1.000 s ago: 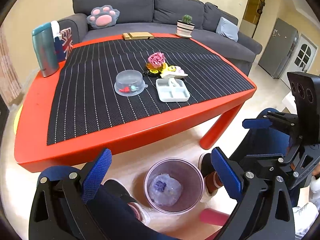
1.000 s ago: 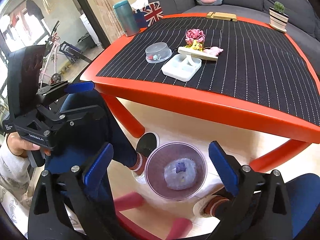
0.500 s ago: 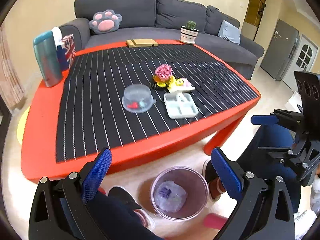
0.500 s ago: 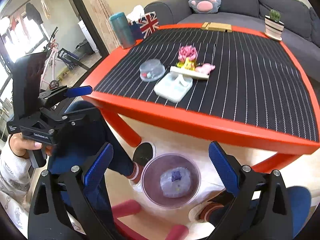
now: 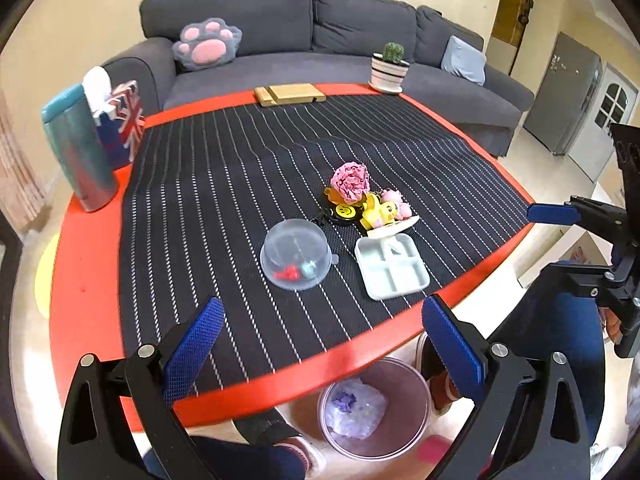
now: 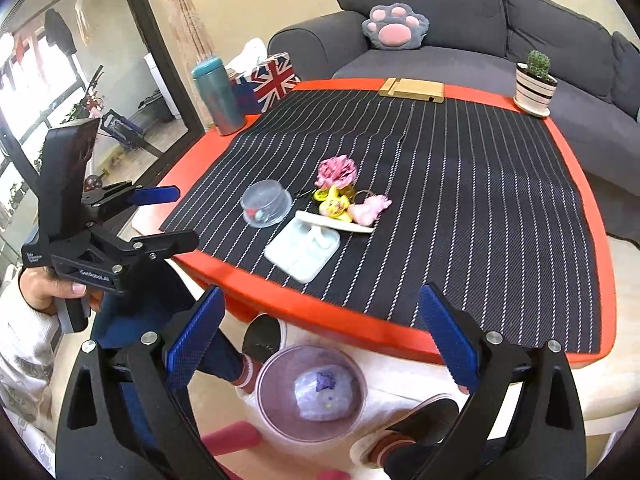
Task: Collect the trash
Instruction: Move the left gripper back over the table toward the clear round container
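A pink crumpled paper ball (image 5: 350, 181) (image 6: 337, 171) lies mid-table beside small toys (image 5: 376, 208). A clear plastic bowl (image 5: 295, 253) (image 6: 266, 203) with small bits inside and a white divided tray (image 5: 392, 268) (image 6: 304, 249) lie nearer the front edge. A translucent bin (image 5: 374, 408) (image 6: 311, 392) with a crumpled wrapper inside stands on the floor under the table's front edge. My left gripper (image 5: 324, 344) is open and empty above the front edge. My right gripper (image 6: 320, 344) is open and empty above the bin. Each gripper shows in the other's view (image 6: 160, 216) (image 5: 576, 240).
The red table (image 5: 84, 264) has a black striped mat (image 5: 224, 184). A teal bottle (image 5: 78, 148), a flag-print tissue box (image 5: 120, 124), a wooden block (image 5: 290, 94) and a potted cactus (image 5: 390, 66) stand along its far edges. A grey sofa (image 5: 320, 32) lies behind. The person's legs flank the bin.
Both grippers have risen and moved forward toward the table; the table objects now sit closer and larger, and the bin has dropped lower in both views. Both stay open.
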The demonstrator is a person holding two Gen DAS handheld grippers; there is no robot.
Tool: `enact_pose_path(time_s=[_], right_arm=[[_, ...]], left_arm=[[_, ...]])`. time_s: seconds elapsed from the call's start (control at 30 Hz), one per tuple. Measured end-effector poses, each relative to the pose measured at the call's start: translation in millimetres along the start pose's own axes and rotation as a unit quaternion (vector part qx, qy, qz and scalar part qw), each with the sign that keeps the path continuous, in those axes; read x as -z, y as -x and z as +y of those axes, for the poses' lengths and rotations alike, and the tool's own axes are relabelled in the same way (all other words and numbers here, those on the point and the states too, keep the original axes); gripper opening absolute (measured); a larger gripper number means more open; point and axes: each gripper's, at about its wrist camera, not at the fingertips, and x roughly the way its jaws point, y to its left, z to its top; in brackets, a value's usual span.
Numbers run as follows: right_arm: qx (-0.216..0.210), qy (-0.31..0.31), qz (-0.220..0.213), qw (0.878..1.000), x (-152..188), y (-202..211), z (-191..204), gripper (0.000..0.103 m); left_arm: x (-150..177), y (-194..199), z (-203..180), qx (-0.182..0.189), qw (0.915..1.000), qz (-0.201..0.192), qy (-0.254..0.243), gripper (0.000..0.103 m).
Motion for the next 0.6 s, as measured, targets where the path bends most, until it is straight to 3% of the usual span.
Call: enact_pose_path(time_s=[0.33,0.6], right_arm=[[0.005,-0.007,0.006,1.000,-3.0,-4.1,-9.2,0.096],[0.006,-0.014,0.011,1.000,1.3,-7.2,-15.0,0.096]], left_arm=[[-31.1,-41.4,12.9,-0.001,0.9991,0.042,0.004,0.096],[-39.6,-68.2,16.4,-0.024,0.9970,0.073,0.000,0.095]])
